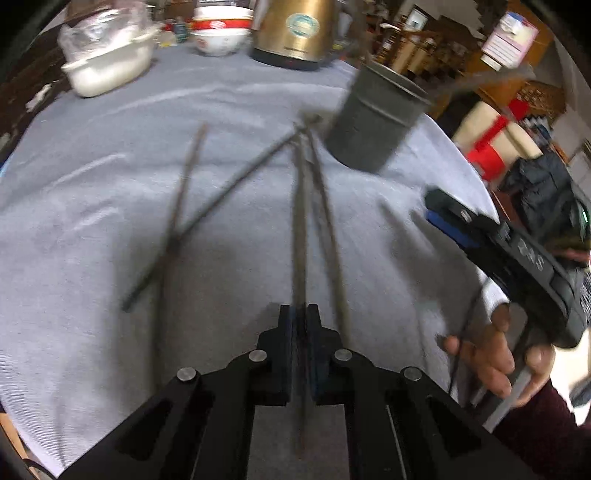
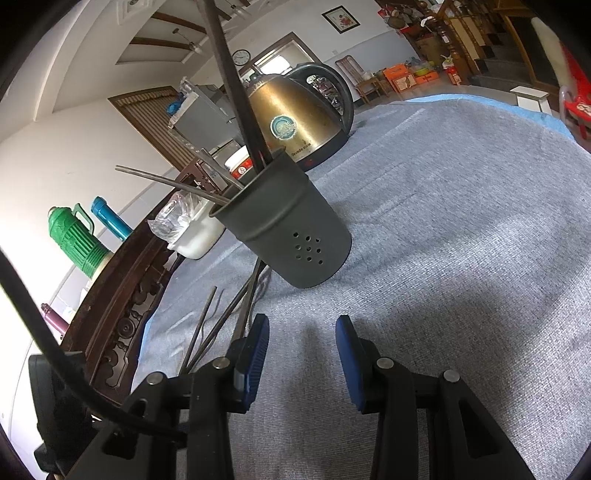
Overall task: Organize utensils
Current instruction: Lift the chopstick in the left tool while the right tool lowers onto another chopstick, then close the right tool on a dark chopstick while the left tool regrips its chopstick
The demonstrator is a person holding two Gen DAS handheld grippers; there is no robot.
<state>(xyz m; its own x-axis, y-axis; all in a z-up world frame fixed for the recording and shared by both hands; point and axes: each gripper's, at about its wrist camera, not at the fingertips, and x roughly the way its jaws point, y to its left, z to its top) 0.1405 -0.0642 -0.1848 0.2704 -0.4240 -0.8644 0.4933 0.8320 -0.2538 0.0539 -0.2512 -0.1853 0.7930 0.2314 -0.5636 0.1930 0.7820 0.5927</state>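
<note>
- Several dark chopsticks lie scattered and crossed on the grey cloth-covered table, just beside the utensil holder.
- Left gripper: its jaws are pressed together on one chopstick, which runs straight ahead from the pads towards the holder.
- Right gripper: its blue-padded jaws stand apart with nothing between them, over bare cloth near the holder's base.
- Holder: dark grey cylinder with a cluster of small holes in its side, upright on the cloth; a few utensils already stand in it.
- Gold kettle behind the holder bears a round teal sticker; the writing under it is too small to read.
- Stacked bowls with a red band; the print is blurred.
</note>
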